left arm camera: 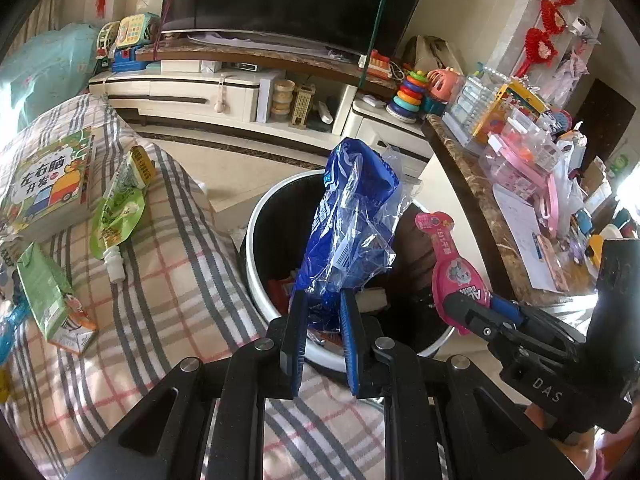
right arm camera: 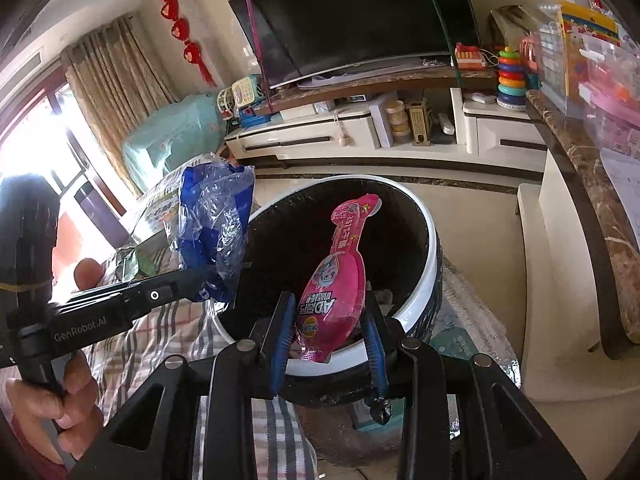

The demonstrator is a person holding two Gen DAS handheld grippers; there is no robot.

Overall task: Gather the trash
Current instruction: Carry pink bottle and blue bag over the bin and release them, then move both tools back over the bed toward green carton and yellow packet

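My left gripper [left arm camera: 323, 300] is shut on a crumpled blue and clear plastic wrapper [left arm camera: 352, 216], which stands up over the near rim of the round bin [left arm camera: 256, 216]. The bin is white-rimmed and dark inside, with some packets at its bottom. My right gripper [right arm camera: 328, 312] is shut on a pink drink pouch [right arm camera: 336, 280], held over the bin [right arm camera: 428, 224]. The pink pouch [left arm camera: 452, 264] and right gripper [left arm camera: 476, 312] also show at the right of the left wrist view. The blue wrapper [right arm camera: 216, 232] and the left gripper [right arm camera: 188, 284] appear at the left of the right wrist view.
On the plaid cloth [left arm camera: 168, 280] lie a green spouted pouch [left arm camera: 116, 216], a green carton [left arm camera: 52, 296] and a children's book [left arm camera: 44, 188]. A marble-topped counter [left arm camera: 480, 216] crowded with toys runs along the right. A TV cabinet [left arm camera: 224, 92] stands behind the bin. A hand [right arm camera: 60, 392] grips the left tool.
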